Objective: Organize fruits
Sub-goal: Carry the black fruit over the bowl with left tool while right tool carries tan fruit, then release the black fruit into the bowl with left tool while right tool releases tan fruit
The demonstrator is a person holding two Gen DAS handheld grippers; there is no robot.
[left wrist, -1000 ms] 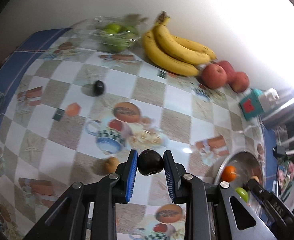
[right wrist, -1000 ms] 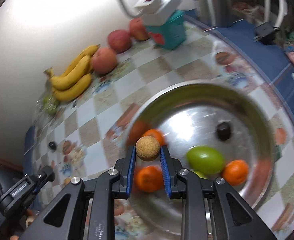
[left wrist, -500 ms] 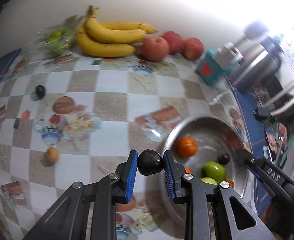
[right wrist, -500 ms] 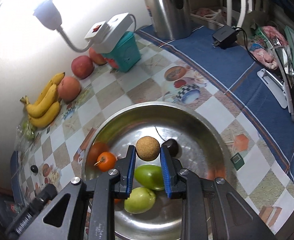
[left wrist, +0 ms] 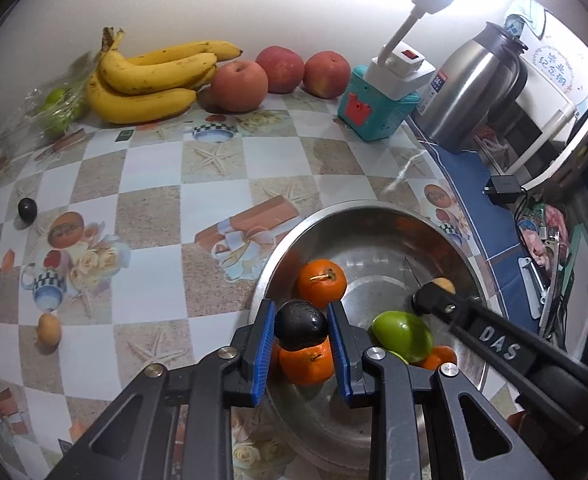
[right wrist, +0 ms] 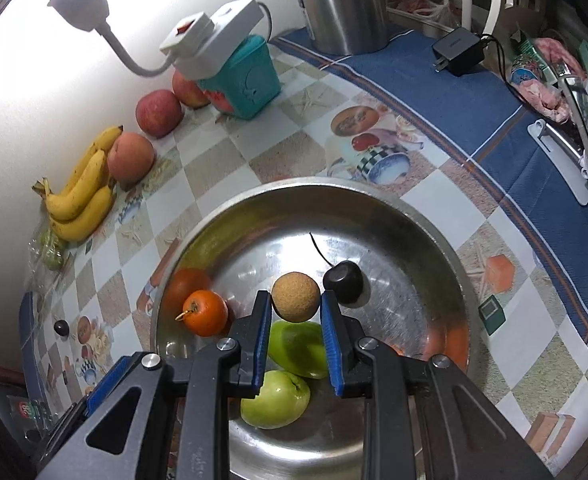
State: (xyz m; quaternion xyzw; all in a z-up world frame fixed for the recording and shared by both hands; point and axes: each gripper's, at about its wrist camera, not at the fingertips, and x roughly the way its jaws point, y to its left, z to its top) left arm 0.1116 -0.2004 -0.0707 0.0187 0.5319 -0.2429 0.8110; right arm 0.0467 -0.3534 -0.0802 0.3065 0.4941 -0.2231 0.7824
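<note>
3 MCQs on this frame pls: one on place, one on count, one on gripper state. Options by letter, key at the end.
1. Where does the small dark plum on a long stem lie?
A. inside the round steel bowl
B. beside the bananas
C. on the blue cloth

2. How many red apples stand along the wall?
A. one
B. three
C. five

3. What does the left gripper hold?
A. nothing, jaws wide open
B. a banana
C. a dark round plum

Key: 1 A, it rests on the bowl's floor; 2 B, three show between the yellow bananas and the teal box; 3 C, jaws are closed on it over the bowl.
</note>
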